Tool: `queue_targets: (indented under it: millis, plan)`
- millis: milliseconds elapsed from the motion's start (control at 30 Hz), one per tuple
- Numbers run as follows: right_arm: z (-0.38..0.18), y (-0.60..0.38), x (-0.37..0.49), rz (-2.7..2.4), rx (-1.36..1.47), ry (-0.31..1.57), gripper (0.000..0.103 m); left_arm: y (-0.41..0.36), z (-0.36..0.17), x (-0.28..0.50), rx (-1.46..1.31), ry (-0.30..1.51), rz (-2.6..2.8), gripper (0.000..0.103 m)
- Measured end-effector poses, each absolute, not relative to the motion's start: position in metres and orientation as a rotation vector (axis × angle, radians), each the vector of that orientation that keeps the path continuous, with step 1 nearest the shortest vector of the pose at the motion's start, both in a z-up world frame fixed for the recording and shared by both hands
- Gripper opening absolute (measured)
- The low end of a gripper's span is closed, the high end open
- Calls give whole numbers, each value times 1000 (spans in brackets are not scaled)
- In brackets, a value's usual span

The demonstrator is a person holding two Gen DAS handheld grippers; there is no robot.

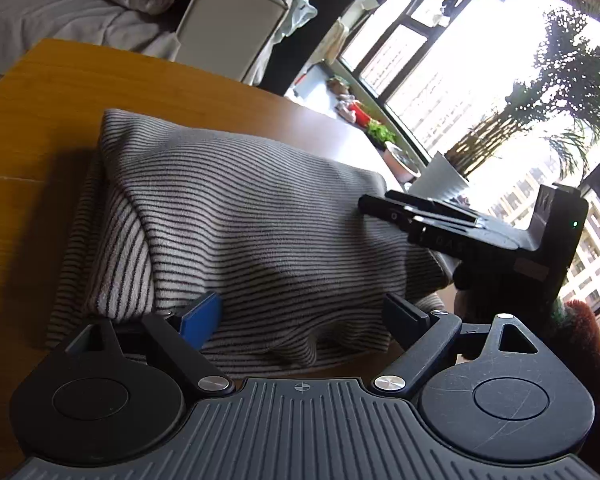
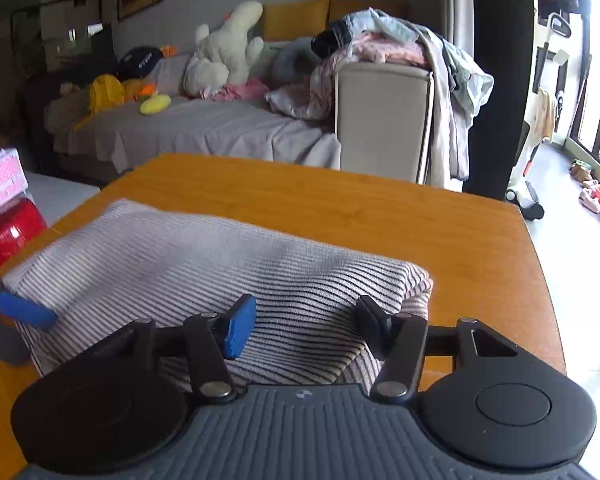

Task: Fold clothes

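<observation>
- Behind our wooden table [image 2: 340, 200] we count one grey-covered sofa [image 2: 204, 128], one big white plush rabbit [image 2: 224, 52] and one loose heap of clothes [image 2: 384, 44] piled on the sofa arm at about 1 o'clock in the right wrist view.
- On the table we see one garment: a grey striped sweater [image 1: 260, 216], folded into a thick stack and lying on the near half of the tabletop.
- We hold two grippers. Our left gripper [image 1: 300, 320] has its fingers spread wide at the sweater's near edge, the blue pad [image 1: 204, 316] touching the fabric; nothing is clamped between them.
- Our right gripper [image 2: 304, 328] also stands wide apart over the sweater's near corner, pinching nothing.
- In the left wrist view the right gripper's body shows at 3 o'clock, against the sweater's end.
- By the window [image 1: 460, 80] we count one tall palm [image 1: 560, 92] in a white pot [image 1: 440, 180]; smaller pots beside it are too blurred to count.
- At 9 o'clock in the right wrist view, one red container [image 2: 8, 232] carries a pink box [image 2: 2, 180] on top; its contents are hidden.
</observation>
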State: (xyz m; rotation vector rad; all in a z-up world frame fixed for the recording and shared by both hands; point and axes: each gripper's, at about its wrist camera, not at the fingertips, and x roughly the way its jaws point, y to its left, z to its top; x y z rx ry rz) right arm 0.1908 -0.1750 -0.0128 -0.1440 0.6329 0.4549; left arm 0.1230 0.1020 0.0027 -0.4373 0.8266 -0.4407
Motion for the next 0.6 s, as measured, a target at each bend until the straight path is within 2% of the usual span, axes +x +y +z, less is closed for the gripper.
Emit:
queue_targets:
  millis: [167, 467, 600]
  plan:
    - [-19, -182, 163, 464, -139, 629, 58, 111, 1, 152, -427, 794, -390, 90]
    - [-13, -184, 104, 578, -40, 674, 66, 103, 1, 204, -399, 749, -338, 92]
    - [-9, -190, 116, 547, -47, 657, 68, 99, 6, 202, -372, 739, -310, 92]
